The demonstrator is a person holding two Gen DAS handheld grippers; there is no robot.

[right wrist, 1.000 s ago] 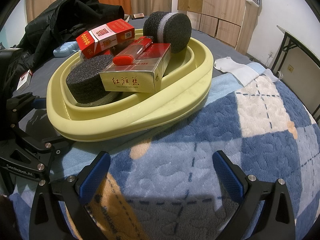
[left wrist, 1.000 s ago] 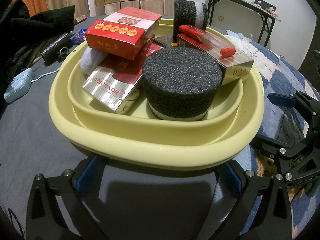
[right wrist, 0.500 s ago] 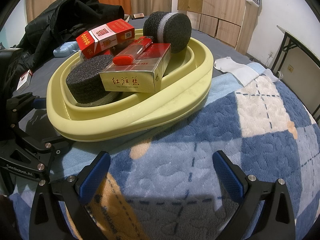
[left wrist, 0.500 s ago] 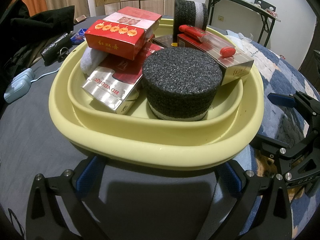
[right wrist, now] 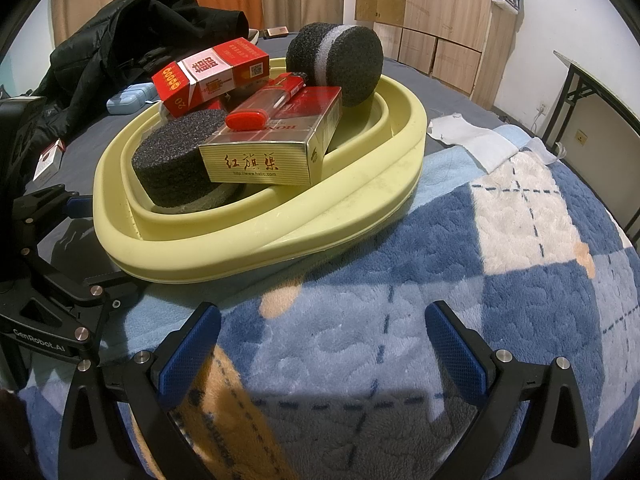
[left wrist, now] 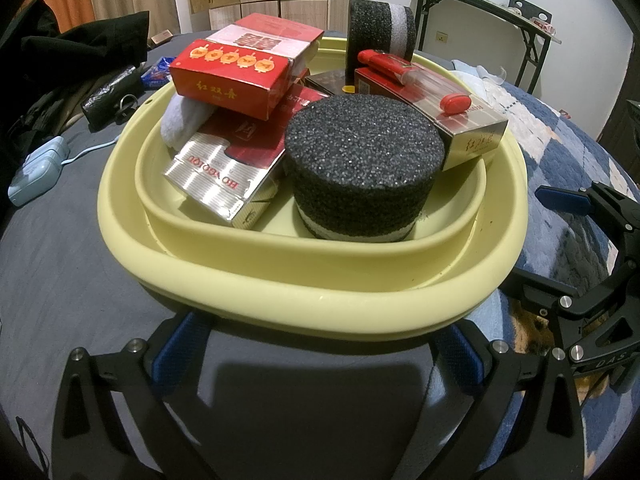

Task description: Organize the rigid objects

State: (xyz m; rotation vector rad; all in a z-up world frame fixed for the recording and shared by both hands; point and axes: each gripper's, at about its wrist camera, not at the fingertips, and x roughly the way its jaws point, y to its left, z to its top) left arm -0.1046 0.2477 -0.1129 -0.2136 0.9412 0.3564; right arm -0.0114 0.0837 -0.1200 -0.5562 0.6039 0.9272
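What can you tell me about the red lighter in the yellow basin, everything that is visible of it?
The lighter is a slim plastic stick: a red rounded cap at the end nearer the cameras, a clear middle section, and a red body with a printed label and a metal head at the far end. It lies flat along the top of the gold and red cigarette box, touching only that box, inside the yellow basin. Behind its far end stands the upright black foam disc. Neither gripper touches it.
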